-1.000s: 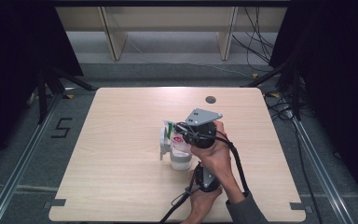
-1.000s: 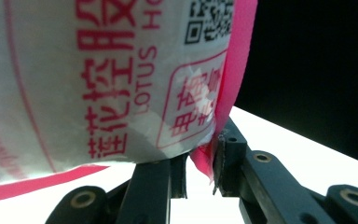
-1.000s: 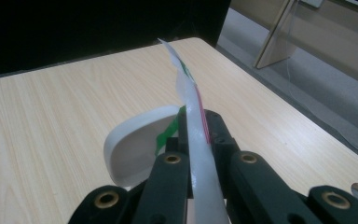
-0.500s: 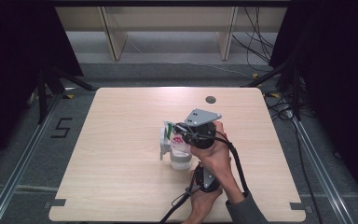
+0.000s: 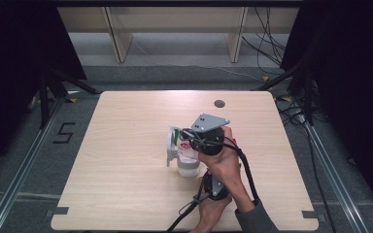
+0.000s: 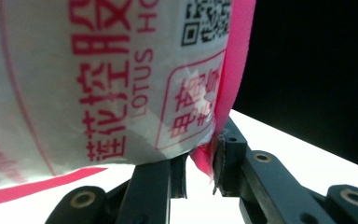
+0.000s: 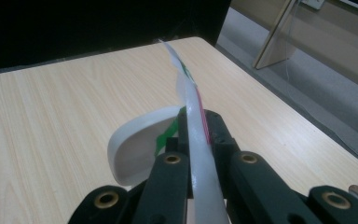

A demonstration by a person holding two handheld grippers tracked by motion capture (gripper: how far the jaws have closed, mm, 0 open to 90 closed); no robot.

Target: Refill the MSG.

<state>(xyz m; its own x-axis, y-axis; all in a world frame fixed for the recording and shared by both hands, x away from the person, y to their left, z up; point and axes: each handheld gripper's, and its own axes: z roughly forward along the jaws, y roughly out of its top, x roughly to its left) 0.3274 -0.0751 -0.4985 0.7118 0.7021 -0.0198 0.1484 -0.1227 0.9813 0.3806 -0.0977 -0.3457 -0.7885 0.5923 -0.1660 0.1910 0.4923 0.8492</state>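
Note:
A white plastic-wrapped roll (image 5: 188,164) with red print stands at the middle of the table. In the left gripper view its wrapper (image 6: 98,79) is very close, with a pink edge. My left gripper (image 6: 200,163) is shut on that pink lower edge; in the high view it (image 5: 205,177) comes from below, partly hidden by a hand. My right gripper (image 5: 184,137), under its grey plate, is over the roll's top. It (image 7: 193,116) is shut on a thin white flap (image 7: 186,88) with green and red marks. A white curved piece (image 7: 135,149) hangs to the left.
The wooden table (image 5: 126,184) has a dark cable hole (image 5: 219,103) near its far edge. Black cables trail off the front edge by the person's sleeve. Beyond the table stand shelf legs (image 5: 119,43) and floor cables; metal rails run along both sides.

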